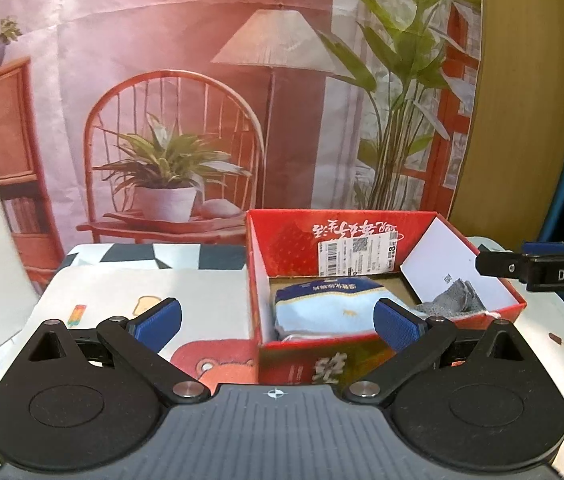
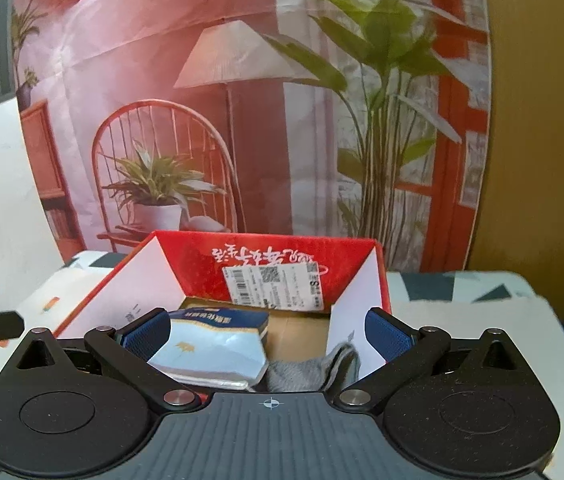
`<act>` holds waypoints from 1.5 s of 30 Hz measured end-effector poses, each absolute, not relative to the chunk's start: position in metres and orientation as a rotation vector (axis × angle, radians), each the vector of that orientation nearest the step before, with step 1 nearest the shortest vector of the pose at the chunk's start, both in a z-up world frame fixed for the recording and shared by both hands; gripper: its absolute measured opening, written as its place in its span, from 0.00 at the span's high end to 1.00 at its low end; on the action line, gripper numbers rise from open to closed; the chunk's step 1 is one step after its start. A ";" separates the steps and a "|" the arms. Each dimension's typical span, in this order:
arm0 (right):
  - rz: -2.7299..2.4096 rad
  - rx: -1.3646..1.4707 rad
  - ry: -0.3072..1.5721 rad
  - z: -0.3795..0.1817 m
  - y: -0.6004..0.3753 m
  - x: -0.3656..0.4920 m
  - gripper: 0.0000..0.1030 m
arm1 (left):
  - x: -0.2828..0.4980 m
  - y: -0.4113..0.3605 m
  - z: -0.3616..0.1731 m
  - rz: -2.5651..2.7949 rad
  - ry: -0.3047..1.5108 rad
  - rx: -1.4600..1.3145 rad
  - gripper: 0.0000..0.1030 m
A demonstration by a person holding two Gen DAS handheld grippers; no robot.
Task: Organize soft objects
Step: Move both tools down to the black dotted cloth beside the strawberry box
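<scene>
Tongs (image 2: 269, 334) agape, empty, above red box (image 2: 282, 254) rim.

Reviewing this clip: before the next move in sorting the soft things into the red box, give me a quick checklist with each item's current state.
1. Left claw open and holding nothing: ok.
2. Right claw open and holding nothing: ok.
3. Light blue packet lies inside the red box: ok.
4. Grey sock is inside the box, beside the packet: ok.
5. Box stands upright, its top open: ok.
6. No soft items left outside on the printed cloth: cannot tell, since the claw bodies hide the near part.
</scene>
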State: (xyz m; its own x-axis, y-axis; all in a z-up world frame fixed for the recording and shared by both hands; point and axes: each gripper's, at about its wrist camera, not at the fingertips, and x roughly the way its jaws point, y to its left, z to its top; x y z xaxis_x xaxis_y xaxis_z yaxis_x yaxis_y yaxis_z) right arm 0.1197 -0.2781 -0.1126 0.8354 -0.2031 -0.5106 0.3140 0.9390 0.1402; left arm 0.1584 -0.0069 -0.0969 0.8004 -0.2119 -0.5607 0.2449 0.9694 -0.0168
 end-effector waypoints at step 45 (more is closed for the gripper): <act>-0.033 0.219 0.661 -0.218 -0.169 -0.006 0.20 | 0.027 0.012 -0.186 -0.363 0.779 -0.061 0.40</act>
State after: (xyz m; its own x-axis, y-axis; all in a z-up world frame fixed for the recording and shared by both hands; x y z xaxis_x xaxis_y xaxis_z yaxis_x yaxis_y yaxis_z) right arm -0.0059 -0.1694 -0.2183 0.7898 0.0390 -0.6121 0.0999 0.9765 0.1912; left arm 0.0271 0.0123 -0.1857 0.6530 -0.3420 -0.6757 0.2973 0.9364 -0.1866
